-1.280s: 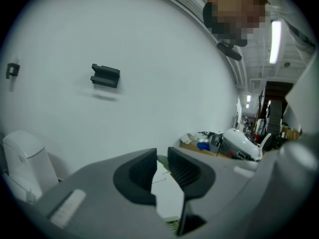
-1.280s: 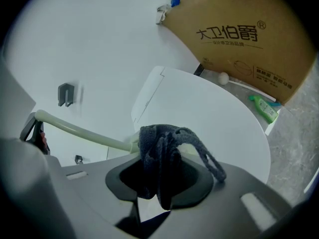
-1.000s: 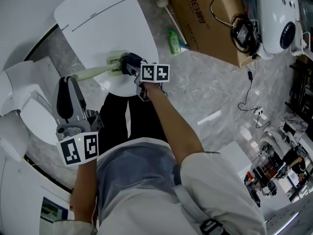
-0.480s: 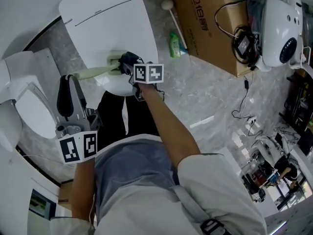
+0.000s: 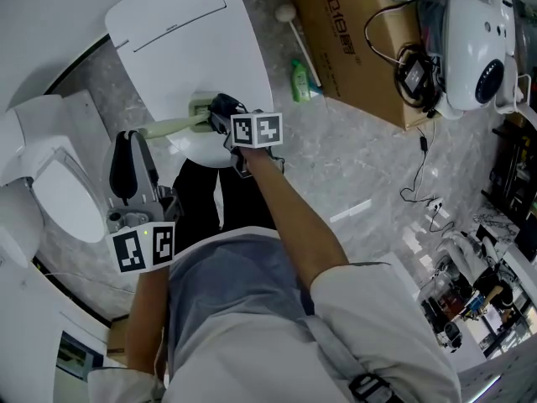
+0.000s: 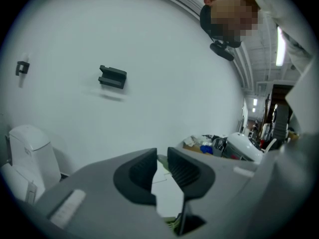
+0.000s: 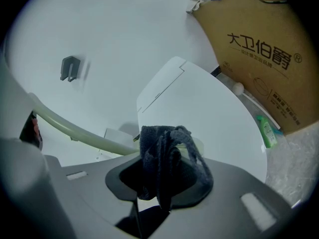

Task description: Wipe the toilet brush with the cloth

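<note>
Over the lid (image 5: 189,53), head view: my right gripper (image 5: 225,116) had barely shifted, its cloth (image 5: 220,103) still against the brush (image 5: 172,126) near its head. Left gripper view: my left gripper (image 6: 160,166) pinched the brush's end, jaws nearly together. Right gripper view: jaws clamped the cloth; wiping, I judged, continued.

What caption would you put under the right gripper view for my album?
Right gripper holds a dark cloth at the pale green toilet brush, over a white toilet lid.
</note>
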Action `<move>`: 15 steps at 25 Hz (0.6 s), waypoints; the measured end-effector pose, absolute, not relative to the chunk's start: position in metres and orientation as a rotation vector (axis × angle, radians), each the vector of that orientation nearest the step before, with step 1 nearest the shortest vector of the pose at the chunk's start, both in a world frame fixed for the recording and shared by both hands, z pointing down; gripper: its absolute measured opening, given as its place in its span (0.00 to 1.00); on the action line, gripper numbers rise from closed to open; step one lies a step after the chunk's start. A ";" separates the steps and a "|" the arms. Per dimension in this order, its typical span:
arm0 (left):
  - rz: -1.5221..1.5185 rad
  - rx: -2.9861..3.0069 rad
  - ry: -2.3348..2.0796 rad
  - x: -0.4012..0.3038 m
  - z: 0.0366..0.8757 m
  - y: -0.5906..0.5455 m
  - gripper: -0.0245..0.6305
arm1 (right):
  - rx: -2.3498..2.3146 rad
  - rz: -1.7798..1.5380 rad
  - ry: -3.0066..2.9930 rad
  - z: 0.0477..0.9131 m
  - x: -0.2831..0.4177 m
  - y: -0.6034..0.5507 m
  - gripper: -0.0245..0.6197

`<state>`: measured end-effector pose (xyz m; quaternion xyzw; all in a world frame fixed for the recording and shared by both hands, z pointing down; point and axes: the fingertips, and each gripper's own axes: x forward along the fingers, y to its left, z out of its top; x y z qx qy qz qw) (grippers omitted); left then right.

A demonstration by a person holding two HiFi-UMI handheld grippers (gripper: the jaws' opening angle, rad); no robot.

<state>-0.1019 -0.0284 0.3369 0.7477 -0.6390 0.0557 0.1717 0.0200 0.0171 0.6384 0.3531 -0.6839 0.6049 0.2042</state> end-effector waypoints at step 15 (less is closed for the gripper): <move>0.169 2.164 -1.740 -0.102 0.334 -0.028 0.04 | 1.007 1.654 -1.949 0.590 0.019 0.021 0.20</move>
